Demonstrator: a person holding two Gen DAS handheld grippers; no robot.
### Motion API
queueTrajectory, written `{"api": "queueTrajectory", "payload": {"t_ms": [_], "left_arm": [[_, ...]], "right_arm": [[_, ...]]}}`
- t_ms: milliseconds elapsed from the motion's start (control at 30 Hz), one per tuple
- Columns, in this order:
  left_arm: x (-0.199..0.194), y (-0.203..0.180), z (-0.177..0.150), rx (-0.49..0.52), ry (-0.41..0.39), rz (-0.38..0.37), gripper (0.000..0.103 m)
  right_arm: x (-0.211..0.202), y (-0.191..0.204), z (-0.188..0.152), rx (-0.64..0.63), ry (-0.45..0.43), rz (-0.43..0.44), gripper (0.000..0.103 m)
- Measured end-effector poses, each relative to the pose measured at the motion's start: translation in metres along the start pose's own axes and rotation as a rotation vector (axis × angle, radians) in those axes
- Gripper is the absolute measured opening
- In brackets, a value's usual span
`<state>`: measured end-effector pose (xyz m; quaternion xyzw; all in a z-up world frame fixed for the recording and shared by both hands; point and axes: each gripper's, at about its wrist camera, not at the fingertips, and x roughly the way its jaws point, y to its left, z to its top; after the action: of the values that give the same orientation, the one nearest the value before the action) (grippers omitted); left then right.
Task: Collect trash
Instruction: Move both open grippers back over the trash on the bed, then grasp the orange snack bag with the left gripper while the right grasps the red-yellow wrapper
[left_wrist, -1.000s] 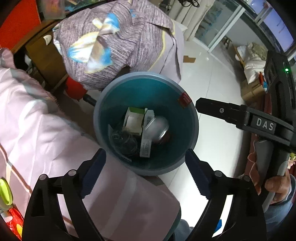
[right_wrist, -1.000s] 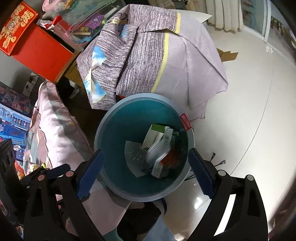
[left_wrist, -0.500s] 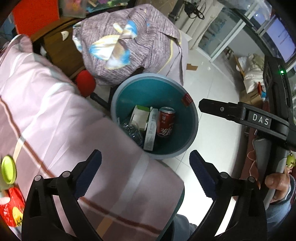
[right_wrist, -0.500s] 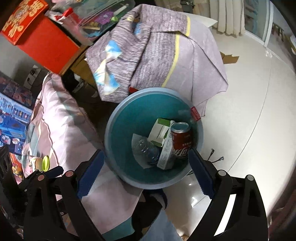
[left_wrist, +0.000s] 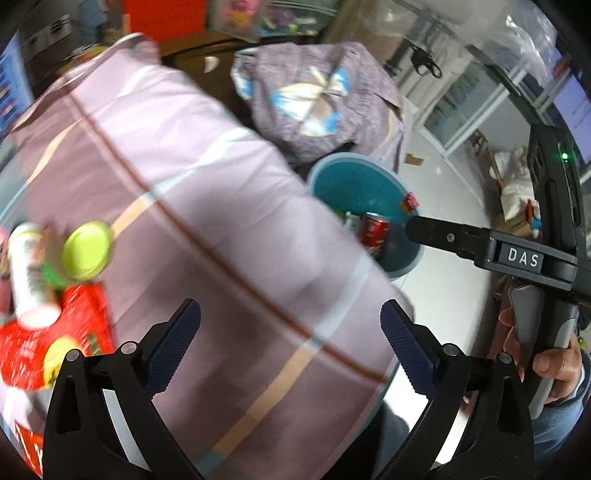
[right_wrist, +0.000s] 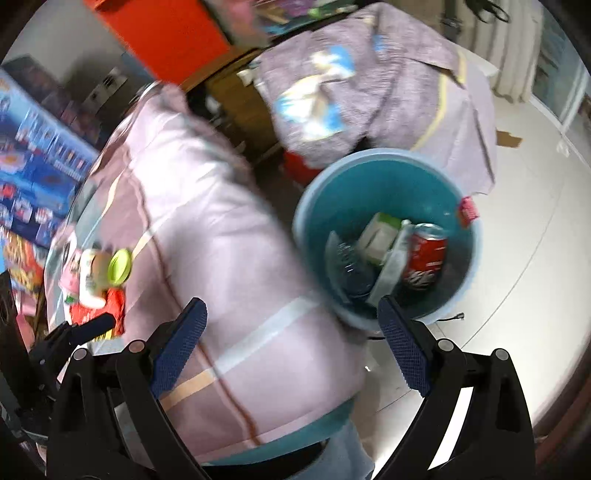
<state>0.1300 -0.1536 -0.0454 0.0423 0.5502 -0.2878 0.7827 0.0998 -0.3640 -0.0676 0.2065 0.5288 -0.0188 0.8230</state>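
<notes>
Since a second ago, both views are sliding off the teal bin (right_wrist: 388, 192) and onto the pink striped cloth (left_wrist: 229, 240) that covers the surface beside it, and the red can (right_wrist: 424, 258) that was blurred in the bin back then is now lying at rest inside. We are holding the left gripper (left_wrist: 291, 343) with its jaws standing wide and nothing between them, and the right gripper (right_wrist: 291, 339) is likewise gaping and empty above the cloth's edge. Part of the job is looking done: the can, a white-and-green carton (right_wrist: 380, 236) and a crumpled clear bottle (right_wrist: 351, 266) are sitting together in the bin. More is still waiting, we judge: a pale cup with a lime-green lid (left_wrist: 86, 249) is lying on its side on the cloth, touching a red packet (left_wrist: 55, 332), well apart from the bin. We are probably heading there for the next pickup.
</notes>
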Motion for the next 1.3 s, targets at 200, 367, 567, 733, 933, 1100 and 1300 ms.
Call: {"api": "queueTrajectory", "payload": {"t_ms": [200,367,567,733,933,1100,1300], "left_arm": [[-0.028,0.048,-0.034,-0.069,-0.027,0.031,0.098],[-0.058,0.097,-0.067,-0.137,-0.062,0.079,0.098],[-0.101,0.156,-0.11,-0.237,-0.129,0.149,0.098],[-0.127,0.197,-0.144,-0.308,-0.179,0.191,0.099],[-0.134,0.238,-0.183,-0.387,-0.18,0.199,0.099],[-0.122,0.252,-0.206,-0.402,-0.147,0.174,0.099],[-0.102,0.254,-0.206,-0.373,-0.105,0.157,0.099]], "right_arm": [[0.009,0.055,-0.018,-0.091,0.031,0.009,0.09],[0.02,0.106,-0.033,-0.188,0.051,0.02,0.09],[0.034,0.165,-0.058,-0.333,0.074,0.014,0.09],[0.047,0.21,-0.081,-0.452,0.099,0.003,0.09],[0.069,0.256,-0.099,-0.531,0.159,-0.001,0.09],[0.086,0.276,-0.112,-0.551,0.204,0.0,0.09],[0.098,0.286,-0.12,-0.561,0.231,-0.016,0.09]]}}
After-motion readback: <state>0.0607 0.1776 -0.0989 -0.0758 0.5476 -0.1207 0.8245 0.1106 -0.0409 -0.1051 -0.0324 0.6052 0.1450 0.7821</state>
